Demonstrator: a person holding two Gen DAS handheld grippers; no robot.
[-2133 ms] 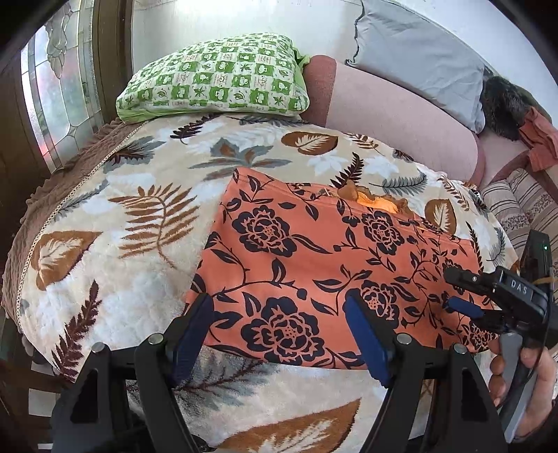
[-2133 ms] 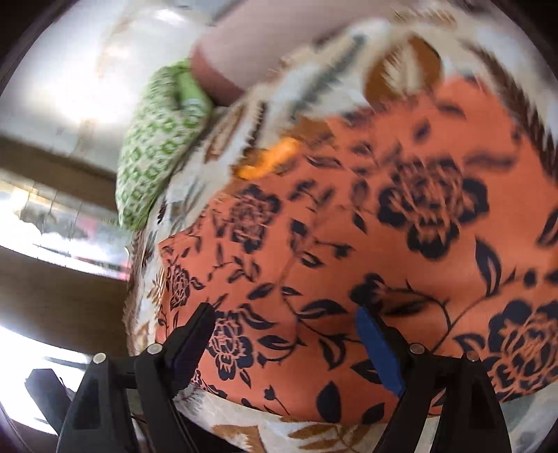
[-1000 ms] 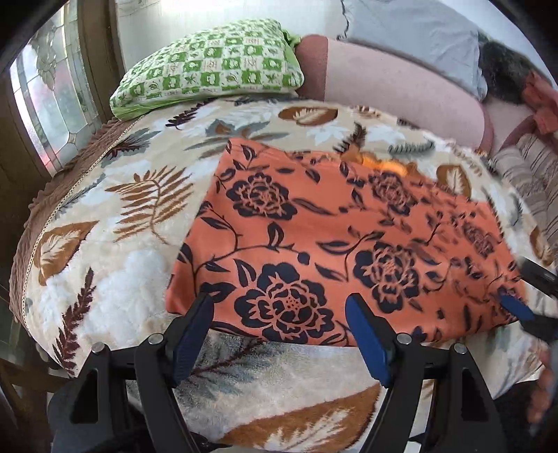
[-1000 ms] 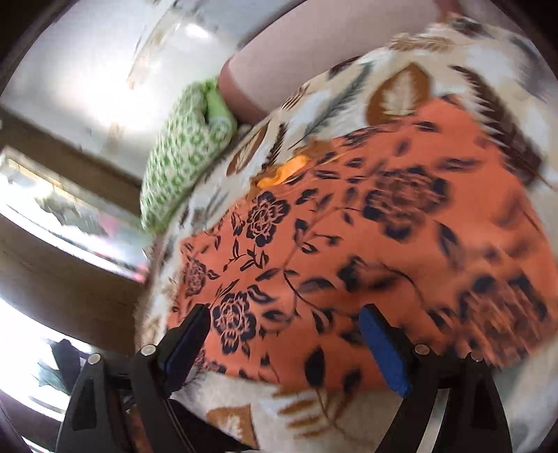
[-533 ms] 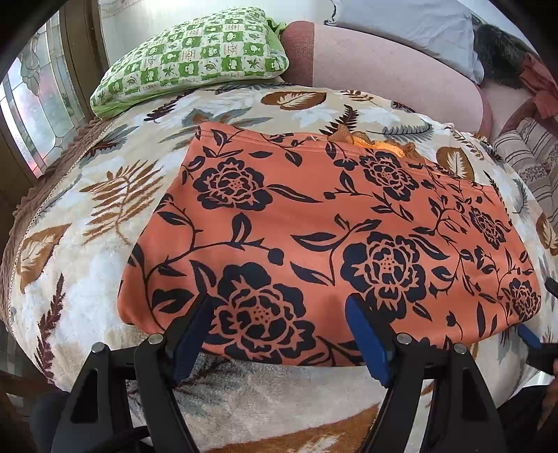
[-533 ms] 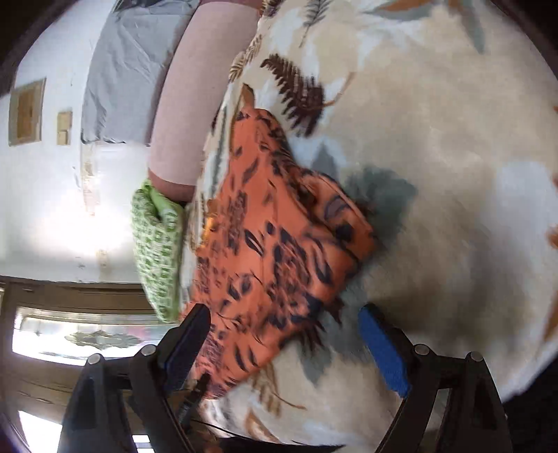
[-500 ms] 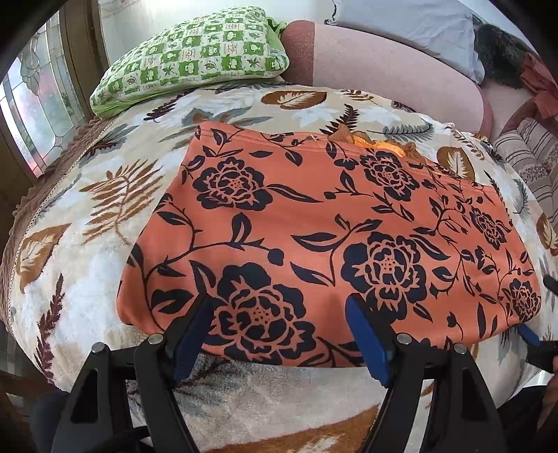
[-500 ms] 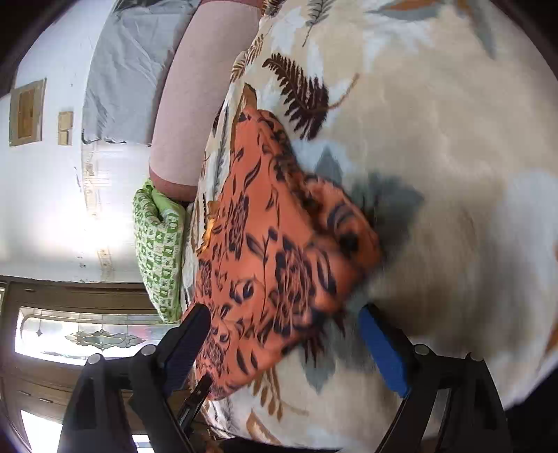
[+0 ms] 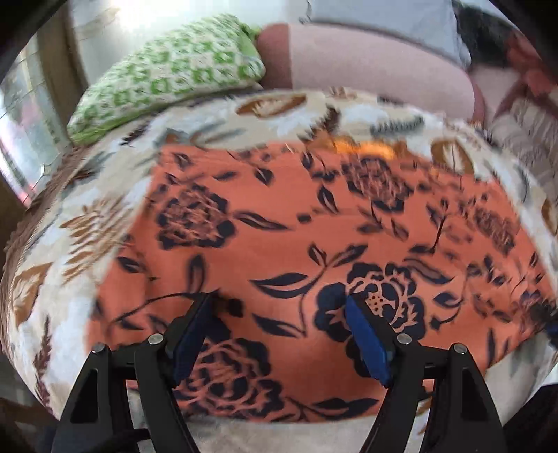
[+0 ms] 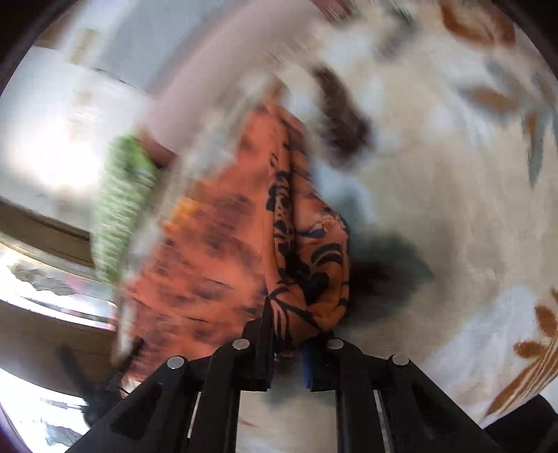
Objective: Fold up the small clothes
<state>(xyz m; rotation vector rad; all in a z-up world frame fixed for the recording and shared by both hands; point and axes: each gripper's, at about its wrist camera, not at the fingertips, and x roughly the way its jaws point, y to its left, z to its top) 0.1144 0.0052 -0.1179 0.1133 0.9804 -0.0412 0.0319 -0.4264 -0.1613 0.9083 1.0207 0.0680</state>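
An orange cloth with dark navy flowers lies spread flat on a leaf-patterned blanket. My left gripper is open, its blue pads low over the cloth's near edge. In the right wrist view my right gripper is shut on the right end of the orange cloth, which bunches up between the fingers. The rest of the cloth stretches away, blurred.
A green checked pillow lies at the back left of the bed. A pink bolster and a grey pillow run along the back. A window is at the left. Striped fabric sits at the right.
My right gripper has closed on the cloth's right end and bunched it. My left gripper has moved forward over the cloth's near edge, still open.
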